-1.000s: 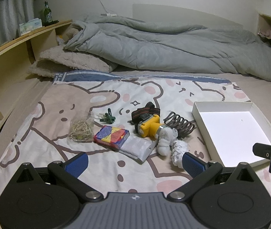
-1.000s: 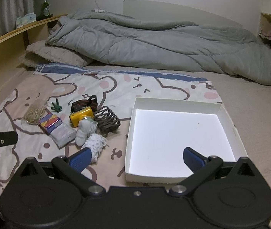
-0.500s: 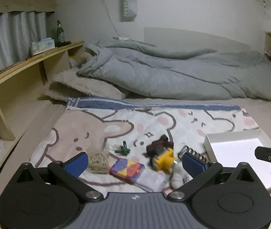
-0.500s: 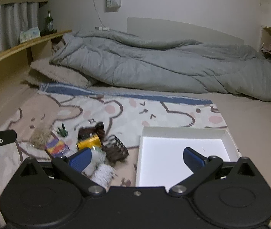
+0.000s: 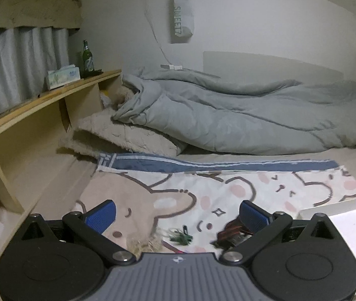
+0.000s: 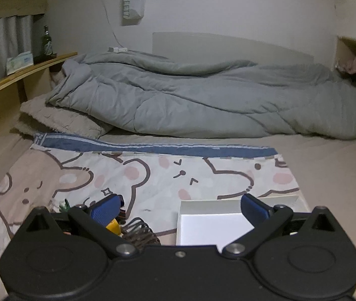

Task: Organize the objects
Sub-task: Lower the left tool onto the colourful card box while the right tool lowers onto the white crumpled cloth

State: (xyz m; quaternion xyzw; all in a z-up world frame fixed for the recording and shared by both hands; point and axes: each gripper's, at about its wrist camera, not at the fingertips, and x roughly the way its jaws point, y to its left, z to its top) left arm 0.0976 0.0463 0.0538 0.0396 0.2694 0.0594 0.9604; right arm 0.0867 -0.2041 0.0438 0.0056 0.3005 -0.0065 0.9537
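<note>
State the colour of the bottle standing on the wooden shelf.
Green. The bottle shows best in the left wrist view, upright on the shelf.

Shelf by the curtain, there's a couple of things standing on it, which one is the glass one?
The green bottle, standing upright at the shelf's far end. The tissue box beside it is low, pale and rectangular.
</note>
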